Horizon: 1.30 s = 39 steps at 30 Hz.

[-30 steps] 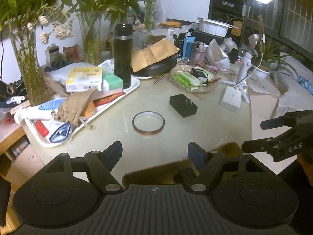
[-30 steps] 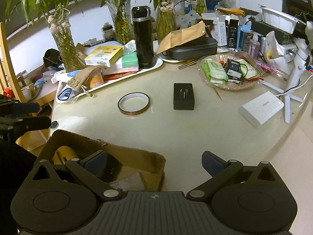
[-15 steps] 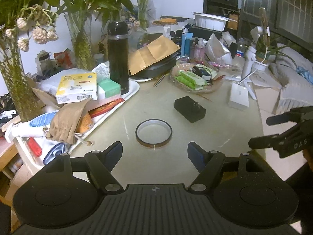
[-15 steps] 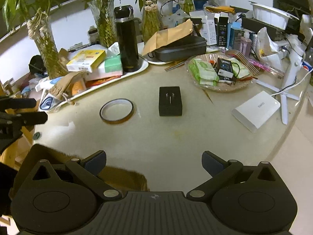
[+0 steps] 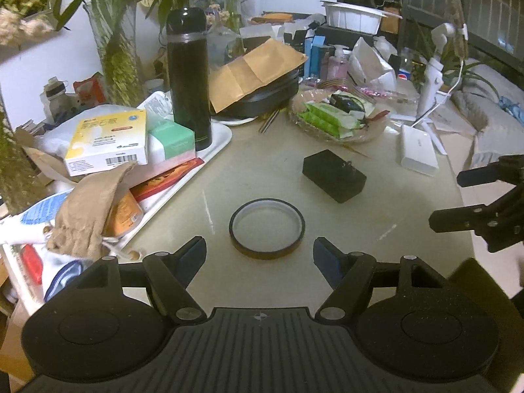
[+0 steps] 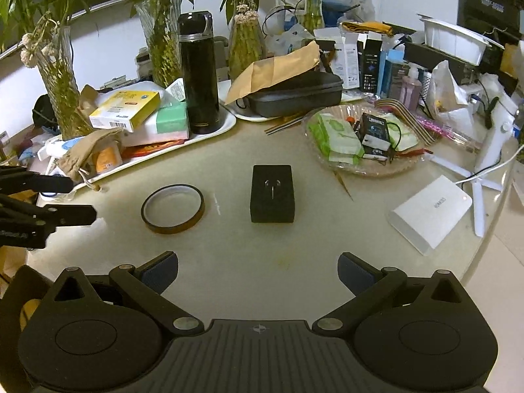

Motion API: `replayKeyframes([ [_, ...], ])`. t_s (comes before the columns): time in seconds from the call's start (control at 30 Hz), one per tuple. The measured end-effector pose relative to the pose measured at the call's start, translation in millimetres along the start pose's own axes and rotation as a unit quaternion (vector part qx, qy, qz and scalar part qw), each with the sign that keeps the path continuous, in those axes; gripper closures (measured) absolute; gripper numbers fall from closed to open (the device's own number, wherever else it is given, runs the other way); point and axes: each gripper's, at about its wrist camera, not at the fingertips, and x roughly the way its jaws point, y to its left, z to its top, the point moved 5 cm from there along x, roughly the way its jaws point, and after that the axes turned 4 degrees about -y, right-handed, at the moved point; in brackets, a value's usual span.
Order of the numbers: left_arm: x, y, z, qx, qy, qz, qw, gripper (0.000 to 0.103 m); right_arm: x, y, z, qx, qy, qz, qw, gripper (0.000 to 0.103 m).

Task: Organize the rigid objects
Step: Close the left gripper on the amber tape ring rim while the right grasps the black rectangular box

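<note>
A brown tape roll (image 5: 267,228) lies flat on the beige table, just ahead of my open, empty left gripper (image 5: 258,255). It also shows in the right wrist view (image 6: 173,208), left of centre. A black power adapter (image 6: 272,193) with prongs up lies ahead of my open, empty right gripper (image 6: 257,270); it shows in the left wrist view (image 5: 333,175) behind the tape. A white charger box (image 6: 430,211) sits at the right table edge. Each gripper appears at the side of the other's view.
A white tray (image 5: 219,144) at the left holds a black flask (image 5: 189,75), boxes and a cloth pouch (image 5: 88,206). A woven dish (image 6: 362,139) of packets stands behind the adapter. Plant vases and clutter line the back. A brown bag corner (image 6: 19,294) shows at lower left.
Both grippers have moved forward over the table toward the tape and the adapter. The brown bag has dropped back toward the lower edge of both views. Both stay open.
</note>
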Motion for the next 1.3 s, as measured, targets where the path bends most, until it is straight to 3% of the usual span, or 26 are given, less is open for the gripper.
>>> replayKeyframes([
  [0.27, 25, 8, 5, 0.022, 0.000, -0.002, 0.9997, 0.040, 19, -4, 8, -0.006, 0.000, -0.003, 1.000, 0.000],
  [0.43, 44, 18, 4, 0.021, 0.017, -0.005, 0.9996, 0.043, 25, -4, 12, -0.004, -0.004, 0.002, 1.000, 0.000],
  [0.53, 56, 21, 4, 0.027, 0.029, -0.010, 0.9992, 0.051, 30, -5, 14, -0.007, -0.004, 0.002, 1.000, 0.000],
  [0.8, 81, 26, 6, 0.030, 0.053, -0.015, 0.9980, 0.055, 46, -9, 20, -0.013, 0.000, -0.001, 1.000, 0.000],
  [0.93, 94, 26, 5, 0.039, 0.066, -0.014, 0.9969, 0.065, 55, -11, 23, -0.016, 0.003, -0.001, 1.000, 0.000],
  [1.3, 114, 23, 3, 0.047, 0.096, -0.023, 0.9941, 0.074, 81, -14, 33, -0.013, 0.006, 0.007, 1.000, 0.000],
])
